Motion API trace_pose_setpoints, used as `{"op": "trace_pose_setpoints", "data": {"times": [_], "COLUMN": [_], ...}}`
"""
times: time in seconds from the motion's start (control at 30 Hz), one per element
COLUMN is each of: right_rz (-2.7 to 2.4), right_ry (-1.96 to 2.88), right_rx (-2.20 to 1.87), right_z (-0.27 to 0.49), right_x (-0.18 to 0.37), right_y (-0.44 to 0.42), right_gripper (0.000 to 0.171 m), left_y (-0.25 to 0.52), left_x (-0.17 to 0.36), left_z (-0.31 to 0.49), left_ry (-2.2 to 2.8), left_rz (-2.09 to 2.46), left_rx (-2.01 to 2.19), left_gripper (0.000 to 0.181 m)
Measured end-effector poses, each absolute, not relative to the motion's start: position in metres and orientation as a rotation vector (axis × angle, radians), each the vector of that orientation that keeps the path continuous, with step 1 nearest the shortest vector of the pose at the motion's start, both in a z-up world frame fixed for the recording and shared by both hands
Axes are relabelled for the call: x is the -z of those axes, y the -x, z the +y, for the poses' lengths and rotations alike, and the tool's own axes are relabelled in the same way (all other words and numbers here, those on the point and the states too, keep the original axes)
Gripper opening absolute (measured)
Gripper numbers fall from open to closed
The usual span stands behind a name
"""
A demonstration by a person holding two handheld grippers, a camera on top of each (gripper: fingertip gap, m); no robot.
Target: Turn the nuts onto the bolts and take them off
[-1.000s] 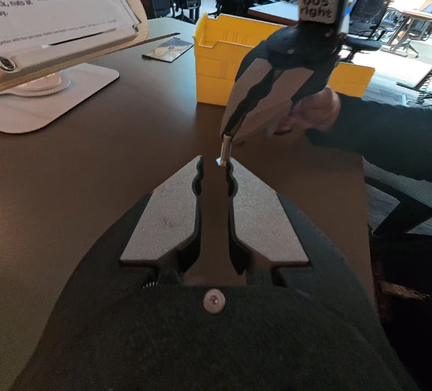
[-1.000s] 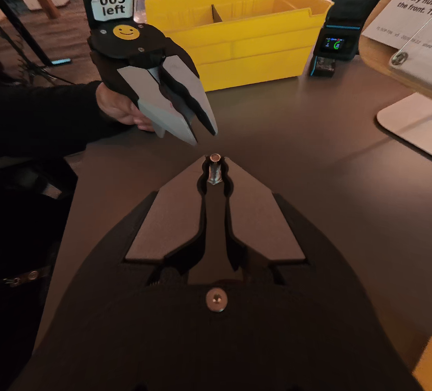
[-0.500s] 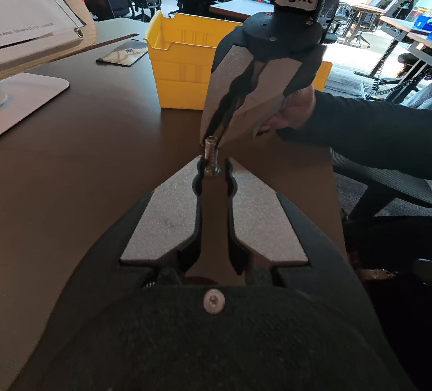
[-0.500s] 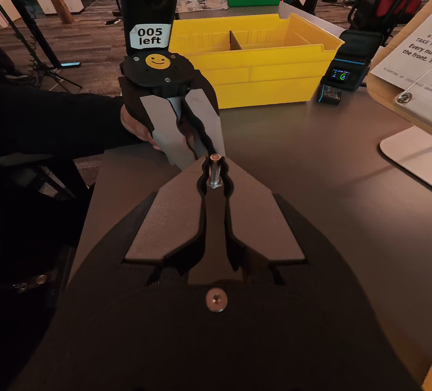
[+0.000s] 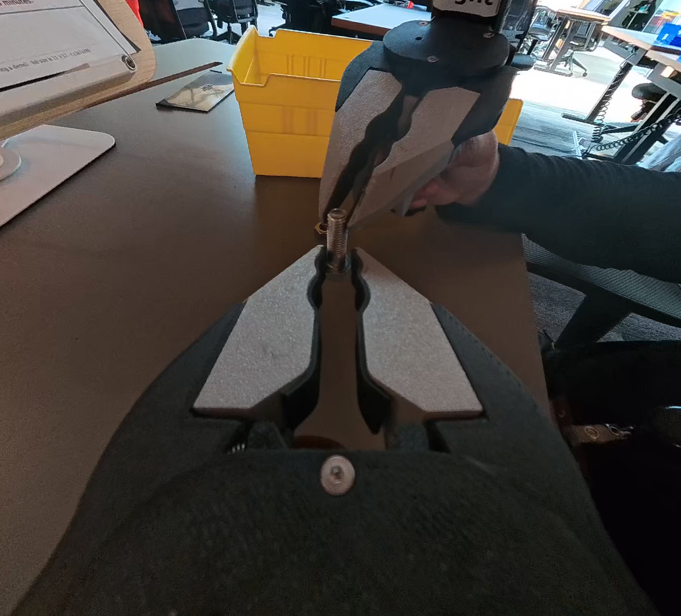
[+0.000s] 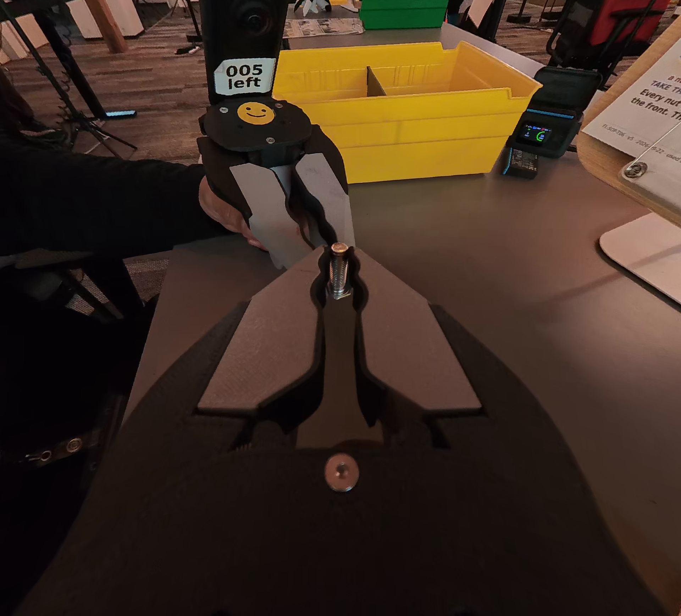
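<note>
A silver threaded bolt (image 5: 336, 241) stands upright over the dark table, hex end down. My right gripper (image 5: 337, 217) comes down from above and is shut on the bolt's top end. In the right wrist view the bolt (image 6: 339, 272) shows through the gap between my right gripper's (image 6: 339, 256) fingers. My left gripper (image 5: 337, 261) has its tips closed in on the bolt's lower end. It also faces me in the right wrist view (image 6: 313, 241), tips hidden behind the right fingers. A small nut (image 5: 320, 228) lies on the table just behind the bolt.
A yellow divided bin (image 6: 423, 141) stands on the table behind the grippers and also shows in the left wrist view (image 5: 291, 112). A sign on a white stand (image 5: 55, 156), a dark card (image 5: 199, 97) and a black device (image 6: 541, 134) are nearby. The table edge (image 5: 530, 303) runs close by. My left and right fingertips are right by each other. Both grippers' tips are roughly 40 cm from the black device (image 6: 541, 134).
The two grippers have come together. The bolt in the right gripper has moved between the left gripper's tips, and the left jaws have narrowed slightly around its lower end.
</note>
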State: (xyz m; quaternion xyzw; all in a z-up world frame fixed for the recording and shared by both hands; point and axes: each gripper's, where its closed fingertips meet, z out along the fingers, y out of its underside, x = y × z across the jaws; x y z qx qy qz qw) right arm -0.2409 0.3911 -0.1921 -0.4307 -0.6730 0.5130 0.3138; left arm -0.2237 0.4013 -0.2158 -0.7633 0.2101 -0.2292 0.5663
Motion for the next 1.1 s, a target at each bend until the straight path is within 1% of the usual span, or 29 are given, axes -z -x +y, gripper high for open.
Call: {"op": "trace_pose_setpoints", "data": {"times": [0.73, 0.77, 0.83, 0.87, 0.93, 1.1], "right_rz": [-1.778, -1.778, -1.775, -1.773, -1.773, -1.778], "right_ry": [1.137, 1.137, 1.140, 1.141, 1.140, 1.140], "right_rx": [-1.370, -1.373, -1.372, -1.370, -1.376, -1.365], "right_z": [0.3887, 0.3886, 0.3895, 0.3901, 0.3897, 0.3892], "right_x": [0.1912, 0.1910, 0.1907, 0.1908, 0.1903, 0.1916], "right_y": [0.2391, 0.2389, 0.2387, 0.2387, 0.2386, 0.2389], "right_gripper": [0.007, 0.007, 0.007, 0.007, 0.007, 0.007], "left_y": [0.2217, 0.2214, 0.2217, 0.2215, 0.2223, 0.2220], "left_x": [0.2155, 0.2152, 0.2143, 0.2136, 0.2135, 0.2151], "left_z": [0.4010, 0.4008, 0.4006, 0.4001, 0.4006, 0.4014], "left_ry": [1.794, 1.794, 1.791, 1.785, 1.784, 1.794], "left_rz": [0.492, 0.486, 0.478, 0.480, 0.478, 0.478], "left_rx": [0.553, 0.568, 0.577, 0.576, 0.558, 0.552], "left_gripper": [0.008, 0.009, 0.016, 0.015, 0.008, 0.008]}}
